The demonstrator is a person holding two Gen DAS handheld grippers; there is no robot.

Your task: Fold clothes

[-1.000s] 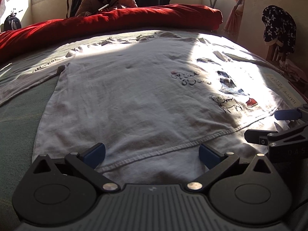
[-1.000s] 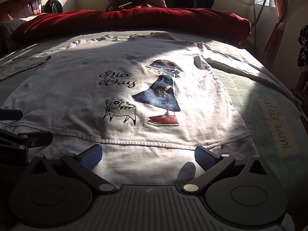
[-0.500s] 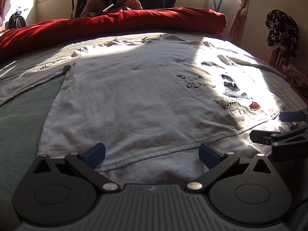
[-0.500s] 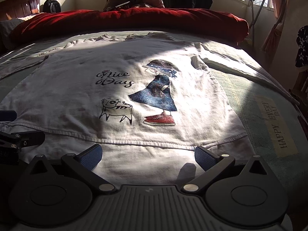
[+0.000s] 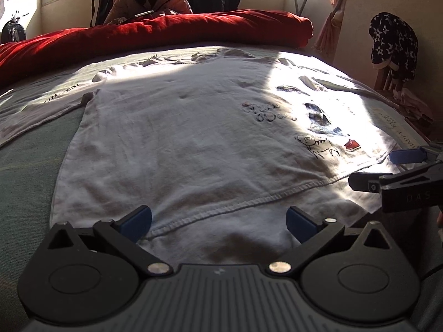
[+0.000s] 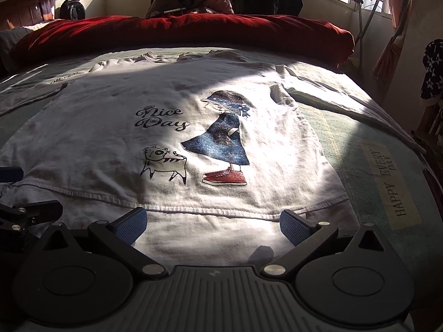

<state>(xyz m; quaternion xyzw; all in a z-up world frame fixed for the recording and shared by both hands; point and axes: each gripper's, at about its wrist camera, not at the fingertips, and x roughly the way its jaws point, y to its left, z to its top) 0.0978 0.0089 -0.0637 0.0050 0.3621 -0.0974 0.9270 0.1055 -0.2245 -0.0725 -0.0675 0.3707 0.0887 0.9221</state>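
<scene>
1. The bed (image 6: 360, 144), under a green cover, carries everything.
2. A red duvet (image 6: 193, 33) lies rolled along its far edge.
3. The white T-shirt (image 6: 110, 127) lies spread flat on the bed, print up, hem nearest both grippers.
4. The left gripper (image 5: 218, 218) is wide open just over the hem.
5. The right gripper (image 6: 213, 222) likewise gapes over the hem, holding nothing.

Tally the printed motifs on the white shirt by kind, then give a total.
On the white T-shirt:
Girl figure: 1
Cat drawing: 1
"Nice Day" lettering: 1
Total: 3 motifs
</scene>
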